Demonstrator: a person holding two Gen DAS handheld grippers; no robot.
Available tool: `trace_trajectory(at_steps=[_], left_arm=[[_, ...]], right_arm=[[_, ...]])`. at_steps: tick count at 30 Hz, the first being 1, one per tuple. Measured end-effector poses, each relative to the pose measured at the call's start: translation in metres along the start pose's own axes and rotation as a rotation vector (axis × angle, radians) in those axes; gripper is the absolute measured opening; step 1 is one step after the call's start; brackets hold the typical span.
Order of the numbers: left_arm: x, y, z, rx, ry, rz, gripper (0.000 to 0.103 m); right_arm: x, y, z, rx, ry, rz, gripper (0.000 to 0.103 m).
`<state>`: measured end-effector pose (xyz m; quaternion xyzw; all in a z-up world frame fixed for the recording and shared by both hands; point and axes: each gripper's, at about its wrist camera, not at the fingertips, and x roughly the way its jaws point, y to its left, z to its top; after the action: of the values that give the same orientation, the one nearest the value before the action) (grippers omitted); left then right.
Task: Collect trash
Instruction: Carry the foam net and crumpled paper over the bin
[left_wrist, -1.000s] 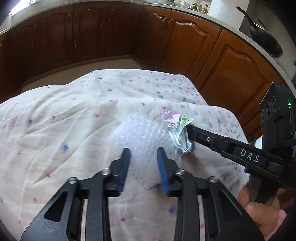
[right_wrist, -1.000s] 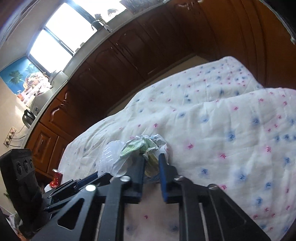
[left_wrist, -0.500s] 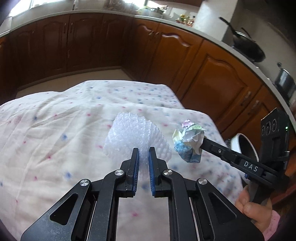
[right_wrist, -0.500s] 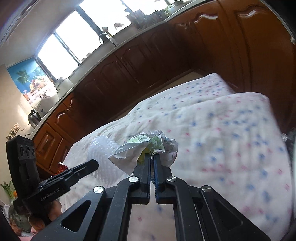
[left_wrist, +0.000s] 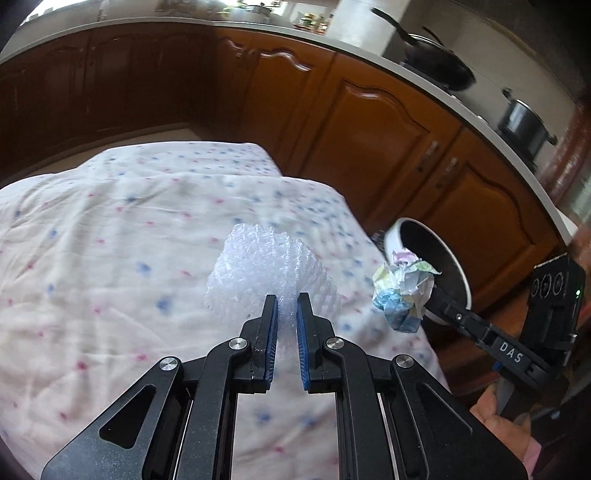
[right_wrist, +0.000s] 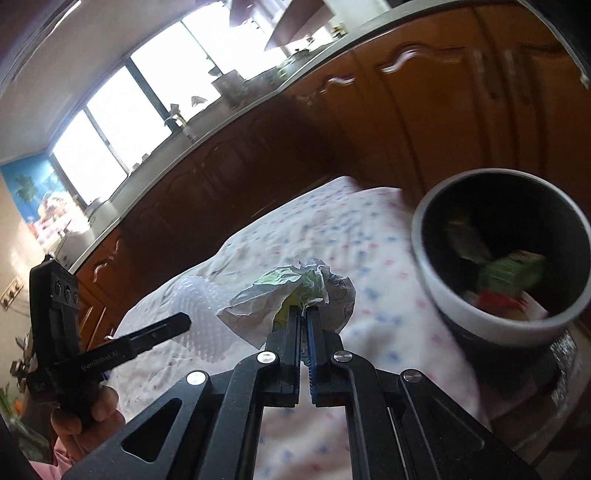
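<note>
My left gripper (left_wrist: 283, 300) is shut on a white foam net sleeve (left_wrist: 269, 266), lifted above the dotted cloth (left_wrist: 110, 251). My right gripper (right_wrist: 303, 310) is shut on a crumpled paper wad (right_wrist: 295, 288), coloured white, green and blue; the same wad (left_wrist: 404, 291) shows in the left wrist view at the right gripper's tip. A round white bin (right_wrist: 439, 291) with a dark inside stands beyond the table's right edge and holds green and red trash. In the left wrist view the bin (left_wrist: 393, 236) lies just behind the paper wad. The foam sleeve (right_wrist: 199, 314) appears left of the wad.
Brown wooden cabinets (left_wrist: 369, 122) run around the room under a grey counter. A black pan (left_wrist: 436, 70) and a pot (left_wrist: 524, 122) sit on the counter. A person's hand (right_wrist: 85, 417) holds the left gripper's handle. Bright windows (right_wrist: 140, 107) are at the back.
Both grippers have lifted their trash off the cloth and swung right. The left jaws closed on the foam sleeve. The bin has come into view.
</note>
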<state>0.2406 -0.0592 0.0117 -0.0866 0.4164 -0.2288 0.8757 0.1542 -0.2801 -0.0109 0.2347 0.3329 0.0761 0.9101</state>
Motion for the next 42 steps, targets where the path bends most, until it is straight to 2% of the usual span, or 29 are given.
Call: trace_trajectory(at_steps=[10, 22, 31, 42], left_arm=[[0.001, -0.053, -0.015, 0.081, 0.027, -0.057, 0.009], [0.008, -0.105, -0.015, 0.164, 0.042, -0.091, 0.009], [0.024, -0.136, -0.008, 0.207, 0.054, -0.104, 0.009], [0.054, -0.185, 0.016, 0.290, 0.060, -0.128, 0.009]], right_arm=[[-0.041, -0.034, -0.009, 0.046, -0.053, -0.054, 0.003], [-0.074, -0.067, 0.000, 0.071, -0.124, -0.094, 0.003], [-0.085, -0.087, 0.009, 0.084, -0.141, -0.122, 0.003], [-0.079, -0.115, 0.045, 0.080, -0.145, -0.172, 0.003]])
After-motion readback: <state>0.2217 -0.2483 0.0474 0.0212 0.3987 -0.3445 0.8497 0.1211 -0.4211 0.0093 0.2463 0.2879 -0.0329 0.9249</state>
